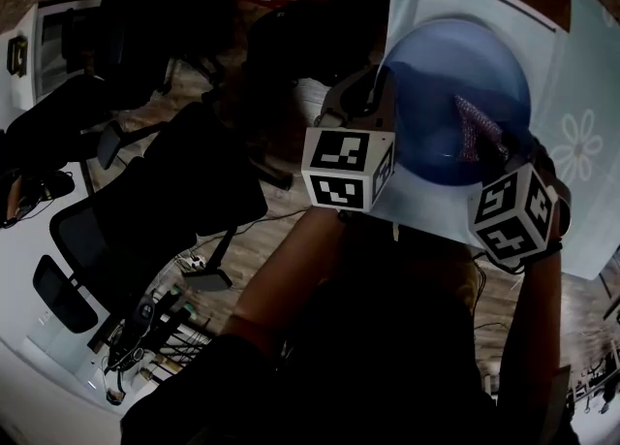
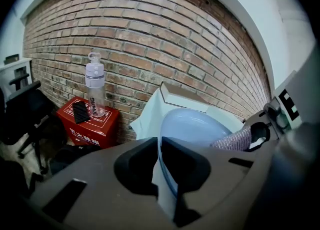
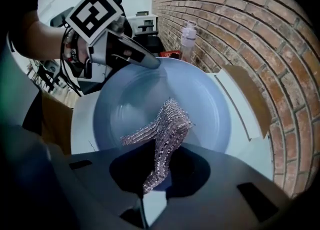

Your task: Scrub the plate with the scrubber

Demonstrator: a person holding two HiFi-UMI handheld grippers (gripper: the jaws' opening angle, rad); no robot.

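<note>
Two tongs on the job. Left tongs (image 2: 159, 146) pinching the rim of the plate (image 3: 130, 106), pads shut on its edge. Right tongs (image 3: 160, 169) clamped on the tail of the scrubber (image 3: 169, 124), loose end splayed over the plate's middle; contact with the glaze not certain. Plate over the pale-clothed desk (image 1: 591, 210), apparently tipped up by the rim grip, though lift hard to judge.

Judged step: scrubbing the plate's well. To do it properly:
- Hold the rim pinch firm so the plate neither swivels nor slips.
- Lower the mesh until flattened against the plate.
- Work in overlapping circles from the plate's centre out to its rim.
- Keep the right tongs' hard tips off the glaze.

Plate: round, pale blue, glossy, shallow, raised rim; no visible soil. Scrubber: silvery knitted mesh, limp, likely to bunch rather than push.
</note>
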